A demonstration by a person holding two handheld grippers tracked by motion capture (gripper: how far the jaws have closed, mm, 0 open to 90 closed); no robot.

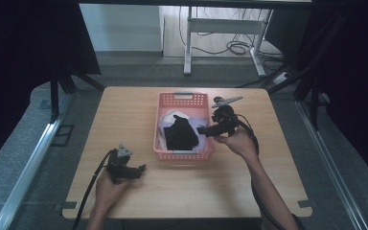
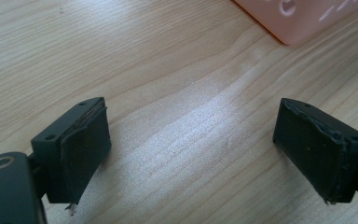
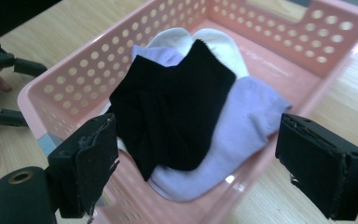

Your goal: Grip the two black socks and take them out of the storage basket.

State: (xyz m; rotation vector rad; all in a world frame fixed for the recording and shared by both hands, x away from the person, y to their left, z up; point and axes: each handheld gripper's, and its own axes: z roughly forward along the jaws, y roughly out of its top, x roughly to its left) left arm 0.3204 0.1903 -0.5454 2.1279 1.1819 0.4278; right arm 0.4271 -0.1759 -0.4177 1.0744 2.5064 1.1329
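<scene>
Table (image 1: 124, 110) carries a pink basket (image 1: 159, 125), socks piled inside: black sock (image 3: 177, 100) on top, lilac sock (image 3: 249, 112) under it, white one (image 3: 214, 42) at the back. Nothing lifted out yet, so work looks barely begun. Black sock's long axis runs approx. from basket's near corner toward its far end; toe/cuff hard to tell. Right gripper (image 3: 196, 163), jaws spread wide, hovers at basket's edge w/ the sock between them. Left gripper (image 2: 191, 154) spread too, over bare wood.
</scene>
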